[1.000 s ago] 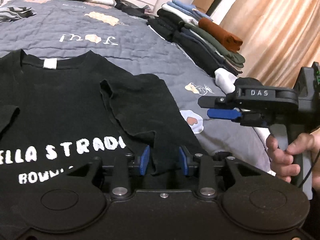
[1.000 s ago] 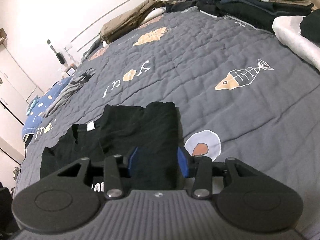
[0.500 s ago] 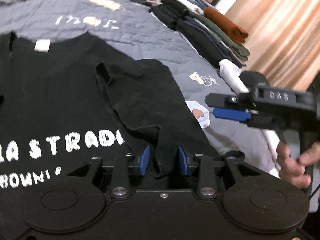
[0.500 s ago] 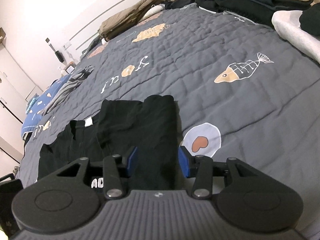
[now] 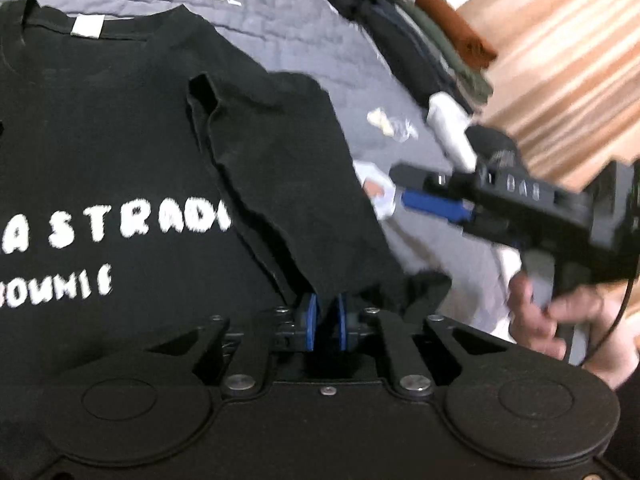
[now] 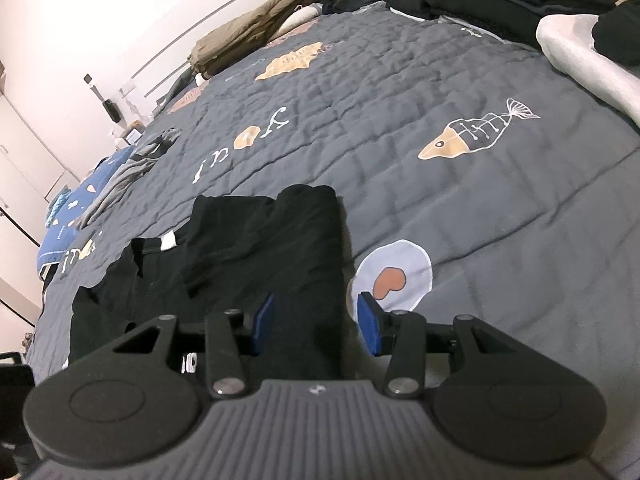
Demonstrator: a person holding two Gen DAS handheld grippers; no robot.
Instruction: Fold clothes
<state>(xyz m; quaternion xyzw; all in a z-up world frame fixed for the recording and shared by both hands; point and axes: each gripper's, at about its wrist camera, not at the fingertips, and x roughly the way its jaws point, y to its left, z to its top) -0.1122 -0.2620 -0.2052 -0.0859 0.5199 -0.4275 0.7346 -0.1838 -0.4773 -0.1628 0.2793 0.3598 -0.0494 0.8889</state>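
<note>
Left wrist view: the black cotton T-shirt with white lettering (image 5: 120, 152) lay flat at left of frame, one side panel folded inward. Our left gripper (image 5: 325, 322) was closing, fabric edge between its pads.

Right wrist view: our right gripper (image 6: 316, 326) stood spread, unpinched, above the shirt at lower centre. We judged most folds remained.

grey quilt (image 6: 400, 128) with fish print (image 6: 476, 132); orange curtain (image 5: 560, 40).

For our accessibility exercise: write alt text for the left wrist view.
The left gripper is closing its blue pads on a fold of a black printed T-shirt spread on a grey quilted bedspread. At right, a hand holds the right gripper.
</note>
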